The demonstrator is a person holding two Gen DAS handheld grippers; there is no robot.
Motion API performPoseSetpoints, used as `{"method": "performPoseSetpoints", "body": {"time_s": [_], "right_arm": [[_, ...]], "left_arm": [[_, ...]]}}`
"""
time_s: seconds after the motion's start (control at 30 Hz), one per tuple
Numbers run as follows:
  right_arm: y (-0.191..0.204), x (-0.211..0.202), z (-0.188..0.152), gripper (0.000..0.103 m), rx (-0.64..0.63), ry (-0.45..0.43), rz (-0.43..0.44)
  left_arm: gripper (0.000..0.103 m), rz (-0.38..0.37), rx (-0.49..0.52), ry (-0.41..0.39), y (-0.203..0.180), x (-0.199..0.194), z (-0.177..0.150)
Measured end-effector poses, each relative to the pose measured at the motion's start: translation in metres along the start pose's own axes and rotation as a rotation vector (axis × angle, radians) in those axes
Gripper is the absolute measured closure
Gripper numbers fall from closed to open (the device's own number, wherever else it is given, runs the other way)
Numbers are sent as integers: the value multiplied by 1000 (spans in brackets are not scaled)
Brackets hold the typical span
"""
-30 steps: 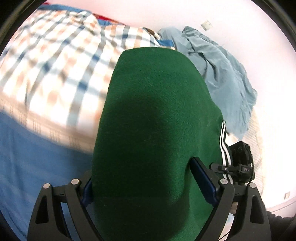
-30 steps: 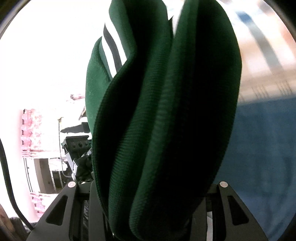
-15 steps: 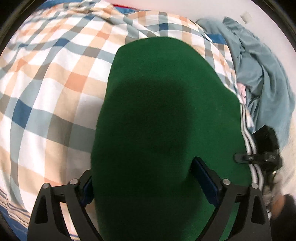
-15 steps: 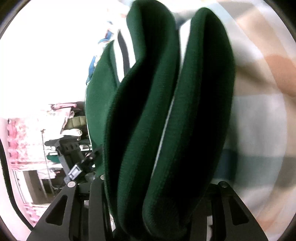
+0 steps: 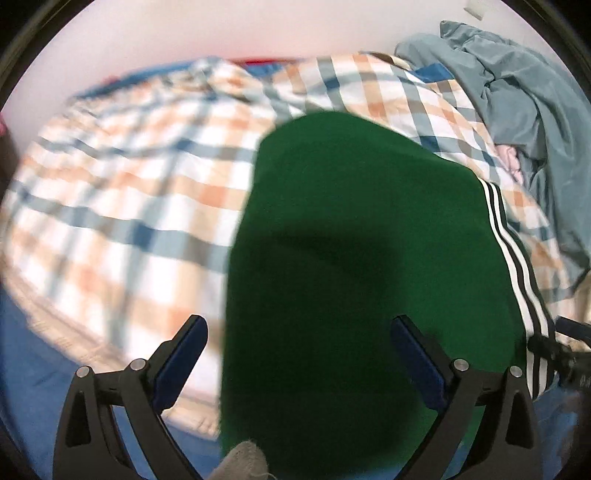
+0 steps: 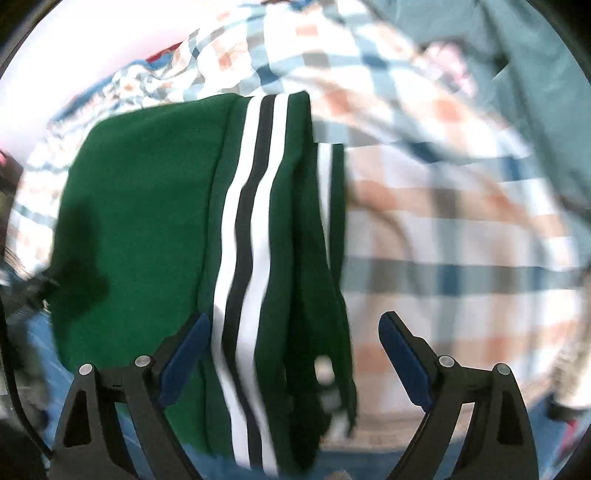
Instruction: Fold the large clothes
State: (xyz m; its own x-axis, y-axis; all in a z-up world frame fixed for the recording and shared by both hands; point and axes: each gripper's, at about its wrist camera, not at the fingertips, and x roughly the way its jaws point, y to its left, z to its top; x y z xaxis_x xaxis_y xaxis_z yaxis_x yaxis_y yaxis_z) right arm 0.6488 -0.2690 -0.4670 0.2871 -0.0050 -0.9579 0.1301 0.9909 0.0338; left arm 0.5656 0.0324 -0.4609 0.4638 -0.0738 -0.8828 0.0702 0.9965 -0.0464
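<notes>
Left tongs (image 5: 299, 334): your tongs stand apart; the blue pads (image 5: 181, 356) are spread wide and nothing is pinched between them.
Right tongs (image 6: 293, 330): your tongs stand apart as well, pads wide, gripping nothing.
Green garment (image 5: 369, 266): folded, lying on the checked quilt (image 5: 140, 206) ahead of both your tools. In the left wrist view it shows as a broad, flat green panel whose near end runs between and under the spread fingers.
Garment stripes (image 6: 251, 236): white and black bands run lengthwise along the garment's right-hand side. In the right wrist view several layered edges stack there, one over another.
Contact: I cannot tell whether either of your tools touches the cloth; the pads sit at its near end, not pressed against it.
Checked quilt: orange, blue and white squares, rumpled, spread beneath and behind the garment; partly blurred in both views.
Blue sheet (image 5: 33, 369): shows at the near edge, below the quilt.
Grey-blue cloth (image 5: 532, 110): crumpled heap at far right, beside the quilt, apart from the green garment.
Wall (image 5: 207, 26): pale, behind the bedding.
</notes>
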Motion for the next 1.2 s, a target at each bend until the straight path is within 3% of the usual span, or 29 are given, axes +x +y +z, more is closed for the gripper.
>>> {"method": "performPoseSetpoints", "body": {"time_s": [0.07,0.1,0.2,0.37,0.9,1.2], "right_arm": [[17,-19,-18,9,1,3,-40],[2,-25,-36,9,8,11,-48],[-8,-52,-70,9,34,3,-87],[-11,-117,-107,9,53,-42,-142],[3,-452,-242,9,40,-264,-194],[-6,-593,-308,9,21,-380,-187]], "left_arm": [[1,76,13,-12,-9,-26,-11],[1,106,15,-10,-12,-40,-19],[0,130,2,-21,-7,-86,-46],[0,155,-27,-58,-30,-157,-52],[0,136,-18,-193,-72,-420,-98],[0,135,-47,-282,-78,-529,-128]]}}
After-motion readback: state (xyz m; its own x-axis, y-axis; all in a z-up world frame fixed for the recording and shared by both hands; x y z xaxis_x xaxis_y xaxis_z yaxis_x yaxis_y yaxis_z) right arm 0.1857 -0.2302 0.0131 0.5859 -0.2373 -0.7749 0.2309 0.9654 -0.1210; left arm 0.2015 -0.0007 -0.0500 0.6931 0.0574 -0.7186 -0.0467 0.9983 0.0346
